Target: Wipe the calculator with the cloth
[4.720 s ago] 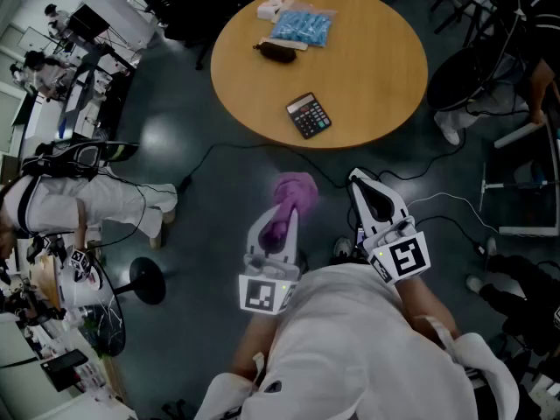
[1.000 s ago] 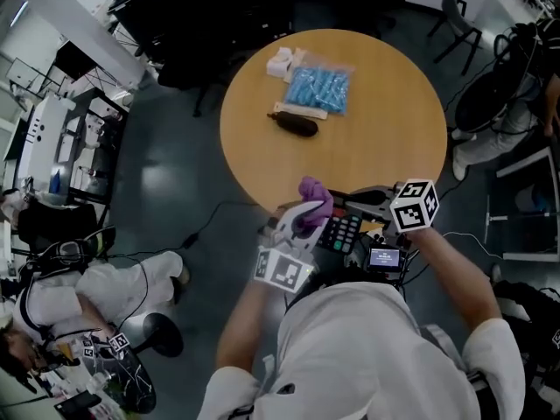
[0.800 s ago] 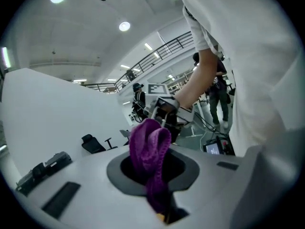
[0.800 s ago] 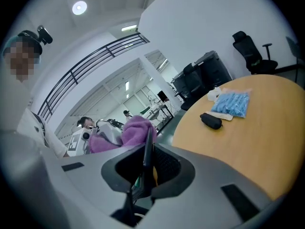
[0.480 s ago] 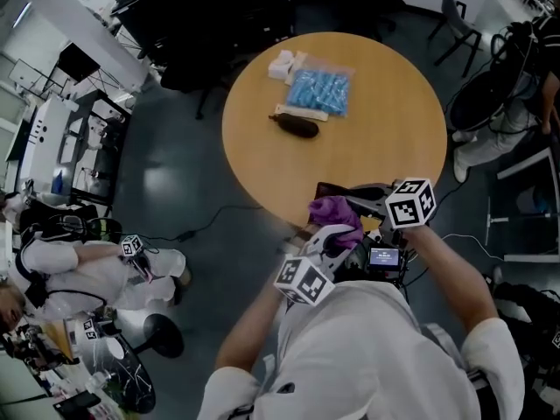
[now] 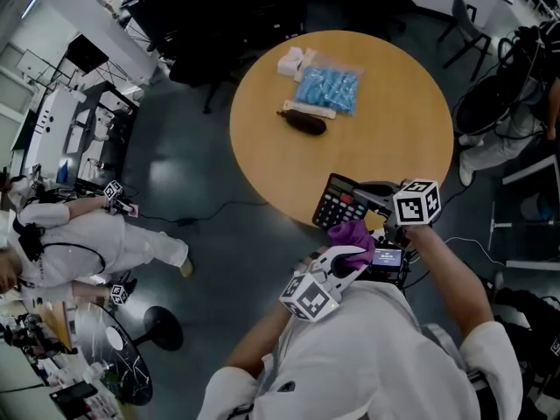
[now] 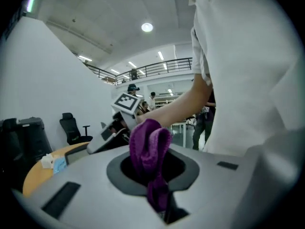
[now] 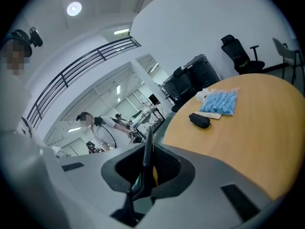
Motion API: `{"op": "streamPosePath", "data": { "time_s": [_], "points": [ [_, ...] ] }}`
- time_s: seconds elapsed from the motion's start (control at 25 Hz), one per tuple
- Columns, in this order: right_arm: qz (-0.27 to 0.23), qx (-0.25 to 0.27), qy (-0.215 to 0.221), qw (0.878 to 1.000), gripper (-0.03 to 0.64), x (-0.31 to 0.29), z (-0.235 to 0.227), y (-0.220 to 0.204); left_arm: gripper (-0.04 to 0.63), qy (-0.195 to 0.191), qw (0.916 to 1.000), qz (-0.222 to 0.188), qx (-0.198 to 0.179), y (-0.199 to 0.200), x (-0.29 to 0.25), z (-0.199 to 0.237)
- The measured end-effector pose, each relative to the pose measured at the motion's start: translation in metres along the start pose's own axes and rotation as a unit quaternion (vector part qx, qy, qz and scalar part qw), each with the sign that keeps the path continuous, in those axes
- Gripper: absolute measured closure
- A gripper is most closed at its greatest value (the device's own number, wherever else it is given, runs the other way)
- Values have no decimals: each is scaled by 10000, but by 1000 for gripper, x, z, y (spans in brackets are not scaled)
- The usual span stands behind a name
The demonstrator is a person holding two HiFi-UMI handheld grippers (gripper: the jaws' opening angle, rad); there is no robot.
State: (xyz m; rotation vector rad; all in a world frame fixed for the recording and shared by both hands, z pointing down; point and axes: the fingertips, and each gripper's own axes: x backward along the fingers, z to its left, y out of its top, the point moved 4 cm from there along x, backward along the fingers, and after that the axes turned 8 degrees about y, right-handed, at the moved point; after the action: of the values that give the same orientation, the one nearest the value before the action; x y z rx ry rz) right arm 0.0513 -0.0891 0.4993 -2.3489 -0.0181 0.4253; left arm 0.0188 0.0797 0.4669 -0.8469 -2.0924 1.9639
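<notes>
The black calculator (image 6: 339,201) hangs over the near edge of the round wooden table (image 6: 385,94), keys facing up. My right gripper (image 6: 372,196) is shut on its right end. In the right gripper view the calculator (image 8: 146,152) stands edge-on between the jaws of the right gripper (image 8: 142,178). My left gripper (image 6: 348,254) is shut on a purple cloth (image 6: 354,232), which sits just below the calculator, close to it. The cloth (image 7: 149,146) bunches up out of the left gripper (image 7: 159,194), with the right gripper's marker cube (image 7: 126,101) just beyond.
On the table's far side lie a blue packet bag (image 6: 327,89), a dark pouch (image 6: 305,122) and a small white object (image 6: 291,60). Cables run over the dark floor (image 6: 210,208). Office chairs stand at the right, and people in white are at the far left (image 6: 79,234).
The left gripper has carried the cloth from the calculator's left side to just below it. The calculator's key face, covered half a second ago, now shows. The right gripper has barely moved.
</notes>
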Motion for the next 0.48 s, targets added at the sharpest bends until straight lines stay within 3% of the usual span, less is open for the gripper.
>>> {"op": "streamPosePath", "data": {
  "time_s": [0.12, 0.32, 0.4, 0.48],
  "points": [
    [-68, -20, -96, 9999, 560, 7, -4, -1, 545, 789, 9957, -437, 233, 19, 31, 38],
    [-104, 17, -127, 9999, 560, 12, -3, -7, 545, 2144, 9758, -111, -428, 22, 79, 120],
    [-98, 97, -118, 9998, 560, 12, 2, -9, 545, 2251, 9736, 75, -380, 15, 81, 133],
    [-81, 184, -101, 9997, 560, 11, 7, -10, 545, 2079, 9769, 296, -383, 4, 70, 132]
  ]
}}
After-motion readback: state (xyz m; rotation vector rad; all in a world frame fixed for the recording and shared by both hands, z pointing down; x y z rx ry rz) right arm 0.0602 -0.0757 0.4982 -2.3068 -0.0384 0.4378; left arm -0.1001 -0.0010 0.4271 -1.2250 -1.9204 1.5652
